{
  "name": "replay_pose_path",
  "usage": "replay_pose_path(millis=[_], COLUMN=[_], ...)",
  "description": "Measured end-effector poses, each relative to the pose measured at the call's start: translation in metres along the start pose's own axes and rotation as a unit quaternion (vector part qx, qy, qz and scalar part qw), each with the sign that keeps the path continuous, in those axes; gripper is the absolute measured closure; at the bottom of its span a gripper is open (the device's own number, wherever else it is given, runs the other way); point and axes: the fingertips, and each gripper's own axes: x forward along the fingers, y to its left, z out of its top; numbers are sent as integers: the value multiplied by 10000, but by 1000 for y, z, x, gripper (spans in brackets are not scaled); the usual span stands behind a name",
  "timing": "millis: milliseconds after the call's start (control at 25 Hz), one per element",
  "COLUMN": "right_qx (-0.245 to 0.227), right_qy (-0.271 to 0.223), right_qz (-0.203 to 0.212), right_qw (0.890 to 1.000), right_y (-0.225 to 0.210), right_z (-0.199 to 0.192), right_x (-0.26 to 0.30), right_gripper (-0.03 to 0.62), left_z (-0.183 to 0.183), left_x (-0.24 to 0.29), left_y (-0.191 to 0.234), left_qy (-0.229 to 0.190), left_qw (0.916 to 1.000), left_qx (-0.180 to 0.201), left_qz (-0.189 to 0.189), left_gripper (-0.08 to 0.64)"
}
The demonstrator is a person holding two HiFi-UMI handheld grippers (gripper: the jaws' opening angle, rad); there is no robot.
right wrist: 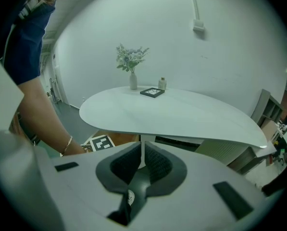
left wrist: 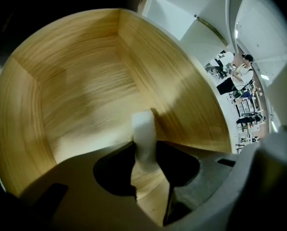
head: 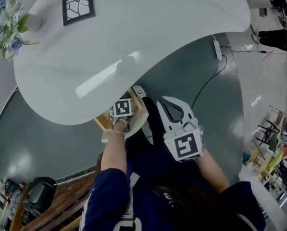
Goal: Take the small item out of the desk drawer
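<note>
Under the white desk point(head: 133, 42), the wooden drawer point(head: 138, 109) is pulled out. My left gripper point(head: 126, 127) reaches down into it. In the left gripper view a small white item point(left wrist: 144, 134) stands upright on the drawer floor point(left wrist: 85, 95), right between the tips of my left gripper point(left wrist: 145, 153). The jaws sit close at both its sides with a narrow gap, and the item looks blurred against them. My right gripper point(head: 171, 109) hangs to the right of the drawer, above the person's lap; its jaws point(right wrist: 141, 163) are shut with nothing in them.
On the desk's far side stand a vase of flowers point(right wrist: 132, 64), a small jar point(right wrist: 162, 83) and a black framed picture point(head: 78, 4). A power strip with a cable point(head: 217, 49) lies on the grey floor. A wooden chair point(head: 61, 196) stands at the lower left.
</note>
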Motion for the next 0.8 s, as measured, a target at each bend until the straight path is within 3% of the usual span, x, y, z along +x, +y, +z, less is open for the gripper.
replay_pose_path(millis=[40, 80, 240, 320, 360, 440, 480, 640, 800], right_qx=[29, 73, 132, 121, 127, 149, 155, 177, 193], right_qy=[-3, -2, 26, 64, 73, 52, 35, -19, -64], right_qz=[3, 5, 4, 17, 22, 24, 24, 23, 19], right_qw=[10000, 10000, 9999, 9999, 9999, 9999, 9999, 9998, 9998], right_y=[0, 1, 4, 5, 6, 7, 7, 12, 16], right_z=[-1, -1, -4, -5, -5, -4, -3, 1, 5], right_x=[0, 0, 2, 1, 0, -1, -2, 0, -1], right_gripper=[563, 565, 573, 577, 578, 580, 580, 580, 580], left_z=[-13, -20, -17, -9, 4, 31, 36, 31, 16], left_x=[3, 5, 6, 2, -3, -14, -17, -24, -23], left_y=[-13, -20, -20, -9, 6, 39, 47, 47, 47], left_qy=[269, 413, 332, 102, -188, -773, -872, -776, -471], left_qw=[9987, 9969, 9968, 9991, 9998, 9891, 9838, 9811, 9846], left_qx=[-292, -452, -455, -302, 8, 763, 981, 1289, 1282], left_qz=[-318, -489, -558, -274, 121, 993, 1220, 1215, 1089], left_gripper=[431, 433, 437, 440, 440, 442, 442, 442, 442])
